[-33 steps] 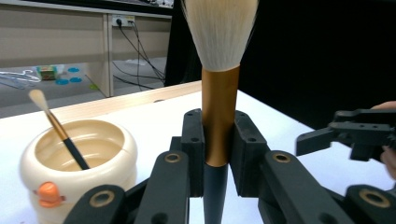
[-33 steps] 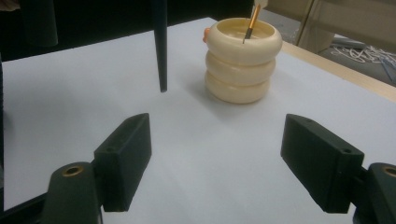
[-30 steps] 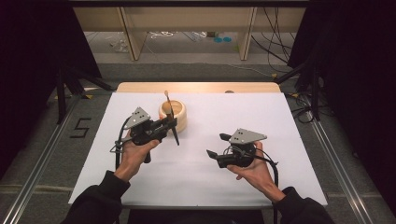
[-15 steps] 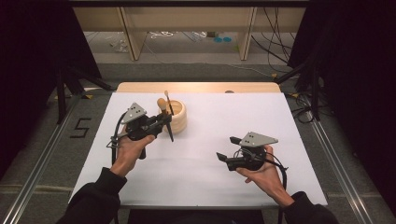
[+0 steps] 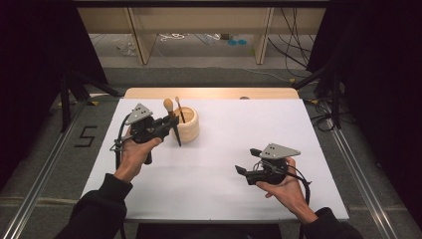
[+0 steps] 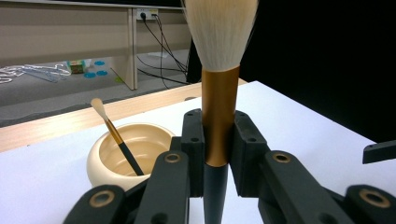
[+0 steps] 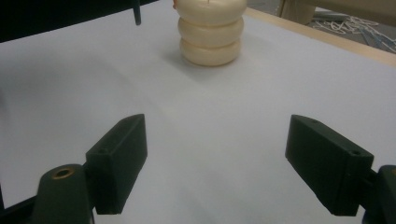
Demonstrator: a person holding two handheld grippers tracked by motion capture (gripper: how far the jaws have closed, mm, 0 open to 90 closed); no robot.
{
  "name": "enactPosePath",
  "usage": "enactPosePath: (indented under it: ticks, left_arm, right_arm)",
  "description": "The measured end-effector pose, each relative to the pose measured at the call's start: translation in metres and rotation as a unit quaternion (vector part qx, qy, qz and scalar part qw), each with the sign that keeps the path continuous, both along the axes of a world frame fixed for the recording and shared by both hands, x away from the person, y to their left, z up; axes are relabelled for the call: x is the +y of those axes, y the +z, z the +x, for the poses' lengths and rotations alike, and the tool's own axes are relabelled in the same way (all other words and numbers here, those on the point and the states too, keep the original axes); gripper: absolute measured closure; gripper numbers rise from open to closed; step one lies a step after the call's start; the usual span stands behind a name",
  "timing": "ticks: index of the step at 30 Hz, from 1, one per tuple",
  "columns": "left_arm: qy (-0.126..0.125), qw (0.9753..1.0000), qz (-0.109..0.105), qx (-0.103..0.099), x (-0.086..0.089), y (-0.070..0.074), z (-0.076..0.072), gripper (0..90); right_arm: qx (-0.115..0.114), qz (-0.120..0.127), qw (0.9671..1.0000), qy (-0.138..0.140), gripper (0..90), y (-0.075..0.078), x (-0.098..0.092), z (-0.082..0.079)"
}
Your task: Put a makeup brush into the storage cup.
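We hold the large brush [image 6: 219, 93] in the left gripper [image 5: 171, 123], jaws clamped on its gold ferrule, bristles up and dark handle pointing down. It hangs just beside the cream ribbed holder [image 5: 187, 124], which stands at the back left of the white counter [image 5: 224, 164] and already carries a small brush [image 6: 116, 140] leaning against its inner wall.

Step in hand, as we judge it: seat the large brush in the holder. To do it well, we bring the handle tip over the open mouth, clear of the small brush, keep the shaft near upright, lower until the tip is well inside, then release.

Left hand [image 5: 137, 152] is raised, forearm angled toward the holder. Right gripper [image 5: 249, 172] rests low near the front right of the counter, jaws wide apart and empty, facing the holder.
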State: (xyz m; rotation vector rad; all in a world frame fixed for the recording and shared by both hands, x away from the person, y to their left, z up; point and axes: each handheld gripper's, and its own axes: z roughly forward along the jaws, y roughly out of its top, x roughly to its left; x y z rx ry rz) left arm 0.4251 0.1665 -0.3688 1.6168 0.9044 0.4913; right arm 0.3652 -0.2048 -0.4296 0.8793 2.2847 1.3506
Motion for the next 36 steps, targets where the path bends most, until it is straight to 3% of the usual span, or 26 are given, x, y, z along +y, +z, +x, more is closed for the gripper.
enactPosePath:
  ticks: [2,10,23,36]
  left_arm:
    - [0.000,1.0000,-0.001,0.002,0.000,0.002,0.001,77.2]
    - [0.001,1.0000,0.004,0.000,-0.001,0.013,0.008,77.2]
    - [0.025,0.9996,0.011,-0.011,0.000,0.028,0.034,77.2]
    - [0.045,0.9988,0.008,-0.018,-0.007,0.031,0.063,77.2]
  right_arm:
    - [0.000,-0.009,1.0000,-0.003,21.4,0.000,-0.002,0.000]
    - [0.002,-0.005,1.0000,0.000,21.2,-0.003,-0.002,-0.001]
    - [0.005,-0.006,1.0000,-0.003,19.9,-0.005,-0.003,-0.001]
    - [0.008,-0.009,0.9999,0.000,19.9,-0.006,-0.001,-0.003]
